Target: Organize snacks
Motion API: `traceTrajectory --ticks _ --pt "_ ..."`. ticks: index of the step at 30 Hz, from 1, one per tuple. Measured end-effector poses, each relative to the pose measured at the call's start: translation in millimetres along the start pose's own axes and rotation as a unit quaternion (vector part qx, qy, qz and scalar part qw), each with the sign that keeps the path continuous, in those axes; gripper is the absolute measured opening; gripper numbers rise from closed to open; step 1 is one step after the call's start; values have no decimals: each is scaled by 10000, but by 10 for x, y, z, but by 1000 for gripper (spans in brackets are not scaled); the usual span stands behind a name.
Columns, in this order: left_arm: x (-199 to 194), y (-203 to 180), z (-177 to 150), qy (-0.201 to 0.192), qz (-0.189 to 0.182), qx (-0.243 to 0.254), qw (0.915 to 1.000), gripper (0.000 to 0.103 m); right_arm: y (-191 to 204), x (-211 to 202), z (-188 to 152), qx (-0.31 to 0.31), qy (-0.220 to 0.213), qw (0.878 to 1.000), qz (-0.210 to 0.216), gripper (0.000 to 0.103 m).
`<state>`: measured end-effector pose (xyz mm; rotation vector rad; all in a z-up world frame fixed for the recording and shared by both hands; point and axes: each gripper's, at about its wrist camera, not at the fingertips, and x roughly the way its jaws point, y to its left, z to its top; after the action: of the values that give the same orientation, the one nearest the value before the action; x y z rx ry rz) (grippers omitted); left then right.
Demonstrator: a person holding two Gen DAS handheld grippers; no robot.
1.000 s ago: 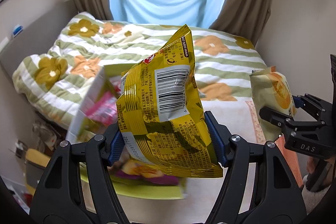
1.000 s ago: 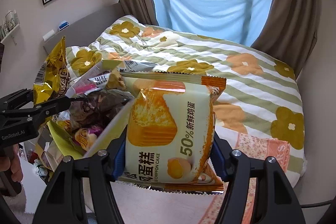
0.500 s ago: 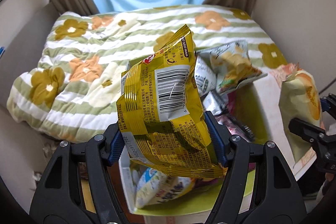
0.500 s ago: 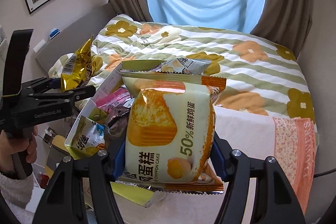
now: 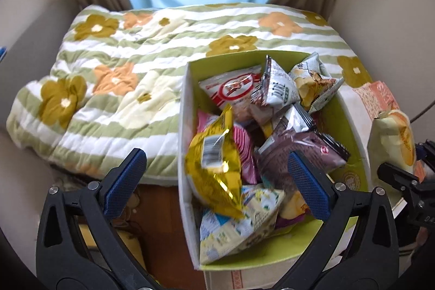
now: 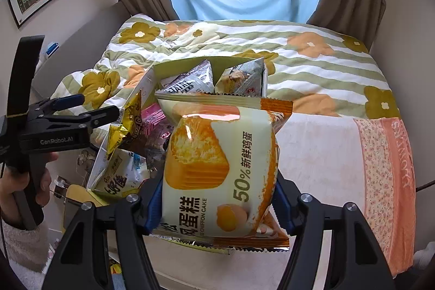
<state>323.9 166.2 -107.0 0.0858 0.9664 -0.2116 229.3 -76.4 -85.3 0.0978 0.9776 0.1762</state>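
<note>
The left gripper [image 5: 217, 182] had just been opened wide, nothing between its blue ribbed pads [image 5: 123, 182]; the crinkly gold foil packet [image 5: 214, 165] lay released in the green-lined cardboard box [image 5: 350, 121] among glossy pouches. The right gripper [image 6: 214, 204] was clenched on the puffy chiffon cake packet [image 6: 217, 170], best carried over the box before release.

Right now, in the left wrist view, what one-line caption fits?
Left gripper, jaws just opened, drops yellow snack bag into the green-lined snack box on the bed.
</note>
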Motion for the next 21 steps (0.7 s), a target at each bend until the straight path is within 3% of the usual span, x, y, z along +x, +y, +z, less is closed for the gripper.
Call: traceTrajectory --ticks 10,12,14,21 --pt "-269 138 -185 -177 -6 -392 9991 103 137 93 44 157 -46 9997 168 64" --pt "-301 138 -214 -209 14 -383 9990 103 163 108 43 225 -42 9991 370 70" --pt "-309 132 -272 -209 80 -352 9991 103 171 57 18 281 -217 9984 437 103" --pt "-215 76 -461 -65 22 -331 9994 103 151 16 -216 135 -235 9995 -150 103"
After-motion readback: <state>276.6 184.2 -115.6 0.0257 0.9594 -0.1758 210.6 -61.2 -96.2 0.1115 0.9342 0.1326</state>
